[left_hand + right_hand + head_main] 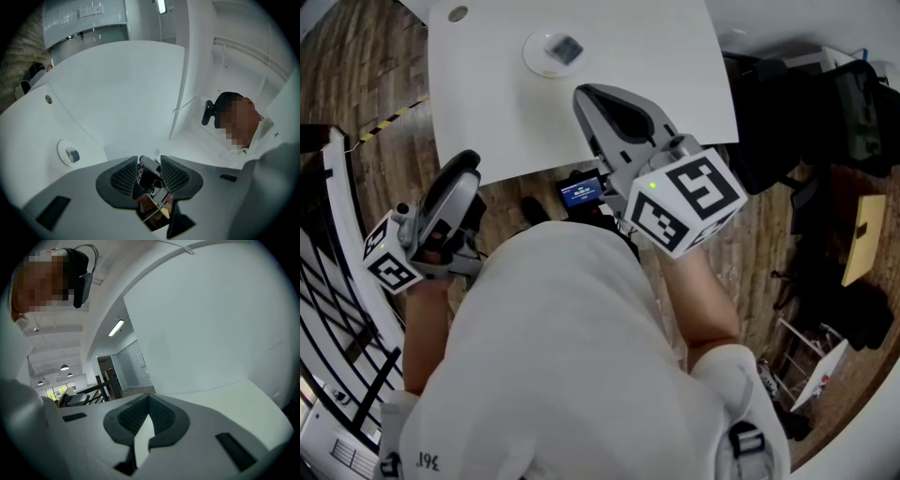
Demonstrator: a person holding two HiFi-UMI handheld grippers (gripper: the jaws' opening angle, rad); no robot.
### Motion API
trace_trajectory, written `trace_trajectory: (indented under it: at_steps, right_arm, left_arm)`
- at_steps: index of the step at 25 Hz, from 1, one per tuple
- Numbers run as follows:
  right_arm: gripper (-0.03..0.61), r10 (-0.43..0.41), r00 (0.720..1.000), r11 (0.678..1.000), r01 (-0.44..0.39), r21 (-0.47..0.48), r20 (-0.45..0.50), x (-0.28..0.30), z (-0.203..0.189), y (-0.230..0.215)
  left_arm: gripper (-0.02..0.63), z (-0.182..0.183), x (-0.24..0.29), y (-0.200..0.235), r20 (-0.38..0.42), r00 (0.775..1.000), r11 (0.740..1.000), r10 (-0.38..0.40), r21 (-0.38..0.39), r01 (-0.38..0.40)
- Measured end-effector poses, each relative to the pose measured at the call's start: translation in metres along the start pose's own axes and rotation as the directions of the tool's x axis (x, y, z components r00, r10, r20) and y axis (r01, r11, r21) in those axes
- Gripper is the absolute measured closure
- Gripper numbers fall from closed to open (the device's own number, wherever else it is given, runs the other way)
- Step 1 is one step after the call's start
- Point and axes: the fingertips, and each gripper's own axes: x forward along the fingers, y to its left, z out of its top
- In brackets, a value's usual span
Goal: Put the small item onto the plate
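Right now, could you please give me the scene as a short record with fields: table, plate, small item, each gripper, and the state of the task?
table: white, seen from above
plate: small, round, white, on the far part of the table
small item: grey, lying on the plate
right gripper: jaws shut, empty, tips over the table on the near side of the plate
left gripper: jaws apart, gripping nothing, off the table, over the wooden floor
task state: item already on the plate, so it appears done

White table [666, 84] bears one small round plate [534, 60].
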Motion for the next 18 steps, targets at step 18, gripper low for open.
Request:
trace_trajectory:
  at_steps: [18]
  right_arm:
    - [0.578, -0.043, 0.999, 0.999, 0.042, 0.005, 0.01, -0.024, -0.006, -0.008]
  left_arm:
    - [0.456, -0.03, 0.016, -0.012, -0.063, 0.997, 0.998, -0.047, -0.047, 0.044]
